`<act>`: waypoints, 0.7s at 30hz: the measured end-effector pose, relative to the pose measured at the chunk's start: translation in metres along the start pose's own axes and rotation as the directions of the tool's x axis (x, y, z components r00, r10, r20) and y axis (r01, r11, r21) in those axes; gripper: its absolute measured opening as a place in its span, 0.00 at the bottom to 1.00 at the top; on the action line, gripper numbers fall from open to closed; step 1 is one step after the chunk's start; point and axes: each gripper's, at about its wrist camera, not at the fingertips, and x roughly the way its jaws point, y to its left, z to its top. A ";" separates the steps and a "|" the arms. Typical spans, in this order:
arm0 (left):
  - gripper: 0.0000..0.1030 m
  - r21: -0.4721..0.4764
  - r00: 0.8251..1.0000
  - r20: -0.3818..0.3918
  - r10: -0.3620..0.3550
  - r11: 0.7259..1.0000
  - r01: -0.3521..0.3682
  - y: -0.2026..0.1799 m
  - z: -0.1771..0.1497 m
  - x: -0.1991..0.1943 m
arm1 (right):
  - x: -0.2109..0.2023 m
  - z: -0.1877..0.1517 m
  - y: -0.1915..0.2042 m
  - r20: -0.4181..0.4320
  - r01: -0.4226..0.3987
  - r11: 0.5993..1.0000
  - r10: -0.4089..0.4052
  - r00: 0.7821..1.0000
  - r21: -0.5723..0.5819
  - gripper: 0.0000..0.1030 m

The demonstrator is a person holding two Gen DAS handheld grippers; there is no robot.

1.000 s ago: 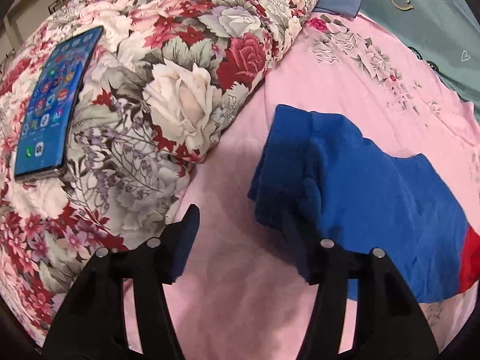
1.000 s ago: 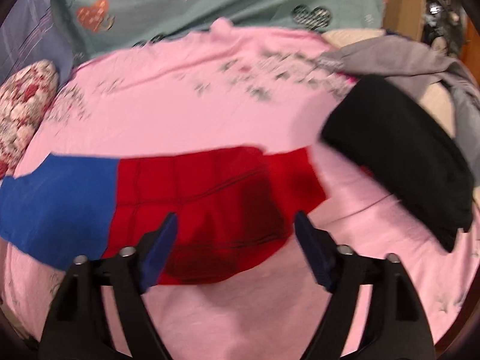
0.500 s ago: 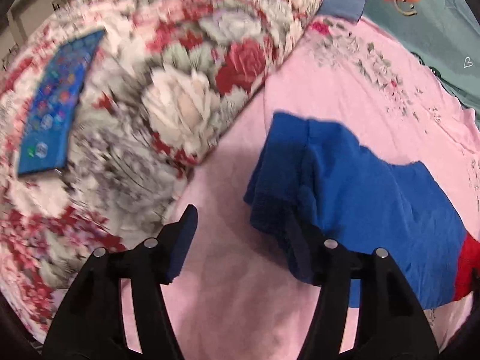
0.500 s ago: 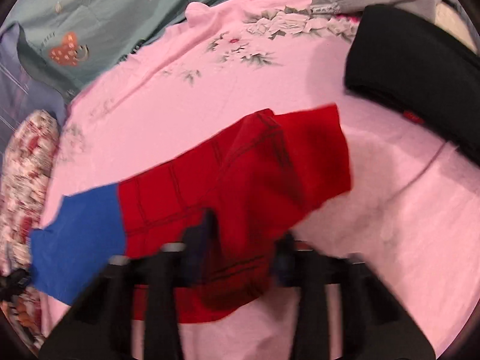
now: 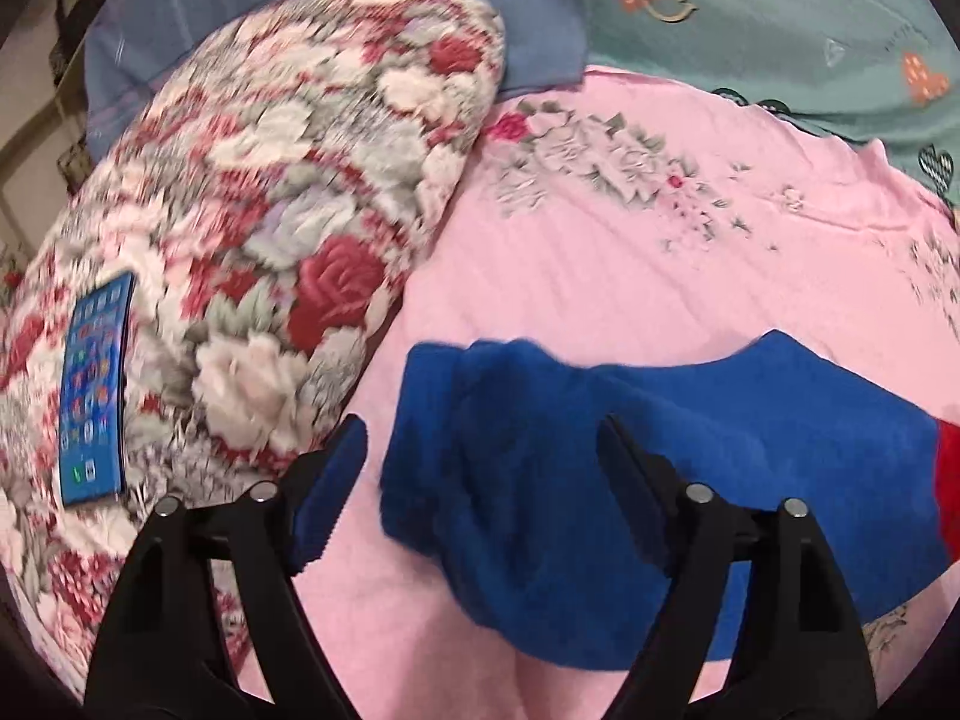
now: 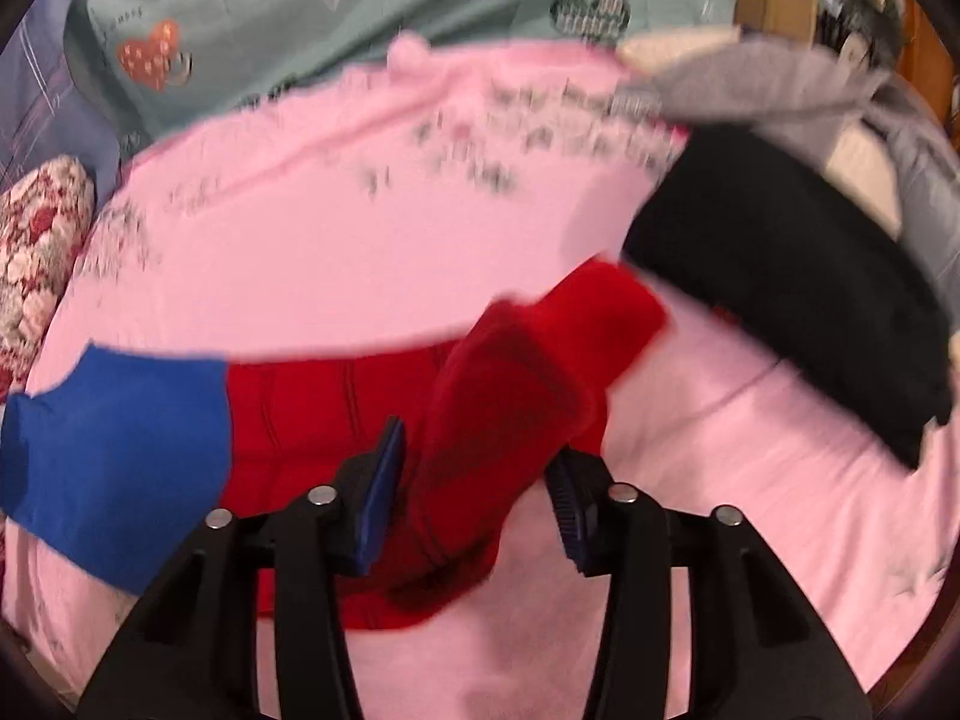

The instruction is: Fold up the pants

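**Pants laid across pink sheet, both grippers over their ends**

Pants (image 6: pixel 312 420), blue at one end and red at the other, lie stretched across a pink bedsheet (image 5: pixel 630 276). The blue end (image 5: pixel 540 462) is bunched and partly doubled over itself near a floral quilt (image 5: pixel 312 198); the red end (image 6: pixel 510 396) is rucked up into a raised fold.

Left gripper (image 5: pixel 486 456): jaws stand wide apart and have just been opening. The bunched blue cloth lies between and beneath them. The left-hand pad (image 5: pixel 333 480) sits clear of the fabric over bare sheet; the right-hand finger overlaps the blue cloth in the picture, but no pinch is evident. Nothing is held.

Right gripper (image 6: pixel 474 480): jaws about half apart and have just been opening. The raised red fold stands between the pads (image 6: pixel 381 498). The left-hand pad lies close against the cloth; a sliver of sheet shows between the fold and the right-hand pad. The frame is motion-blurred, so light contact cannot be ruled out, but no grip is seen.

Surroundings: a phone (image 5: pixel 96 396), screen lit, rests on the floral quilt, well apart from the pants. A teal cover with heart motifs (image 6: pixel 360 6) lies beyond the pink sheet. A black garment (image 6: pixel 798 294) lies near the red end, with grey clothing (image 6: pixel 762 84) behind it.
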 end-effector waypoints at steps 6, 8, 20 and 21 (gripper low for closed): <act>0.84 0.056 0.992 -0.110 0.067 0.997 -0.061 -0.009 -0.013 0.048 | -0.004 0.035 0.079 0.138 -0.214 0.965 0.235 0.962 -0.149 0.70; 0.85 0.006 0.985 -0.165 0.051 0.999 -0.050 0.003 -0.022 0.064 | 0.009 0.041 0.123 0.096 -0.308 0.924 0.336 0.937 -0.228 0.70; 0.90 -0.086 0.982 -0.184 -0.032 0.996 0.016 0.027 -0.038 0.074 | 0.108 0.035 0.303 -0.333 -0.630 0.686 0.537 0.776 -0.362 0.28; 0.90 -0.080 0.982 -0.185 -0.031 0.997 0.016 0.026 -0.037 0.076 | 0.112 0.033 0.310 -0.363 -0.638 0.676 0.528 0.768 -0.367 0.17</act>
